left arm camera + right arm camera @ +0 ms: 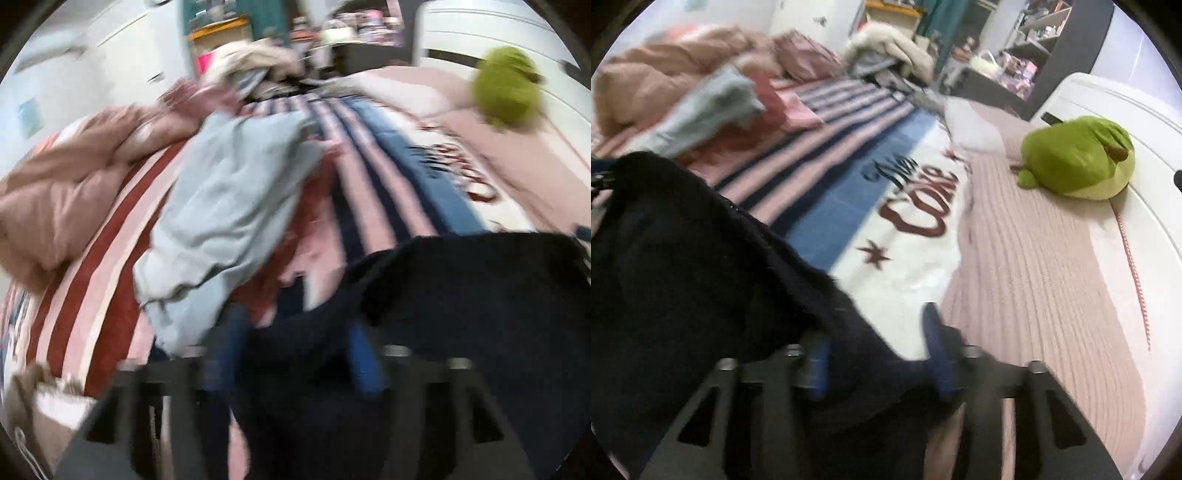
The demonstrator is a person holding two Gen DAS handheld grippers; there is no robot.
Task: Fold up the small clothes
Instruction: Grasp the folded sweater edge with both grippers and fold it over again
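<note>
Where the two grippers meet the bed, a dark navy garment (683, 258) lies bunched over the striped blanket (849, 122), filling the near left of the right wrist view and the near right of the left wrist view (461, 295). Just beyond it sits a heap of clothes: a pale blue piece (229, 206) draped over red and pink ones (314, 206). Further off lie a rumpled tan duvet (62, 192), a beige pile (886, 48) and, on the pink ribbed cover (1034, 258) well apart to the right, a green plush toy (1078, 162). Nothing lies over the navy garment. It is crumpled and blurred, so its long axis cannot be told; its visible edge runs diagonally from far left to near right in the right wrist view. The left gripper (291, 354) has its blue fingers (364, 362) parted with navy cloth between them; whether the pads press on it cannot be told. The right gripper (879, 354) likewise stands partly open, navy cloth bunched between its fingers (936, 350), the grip unclear.
</note>
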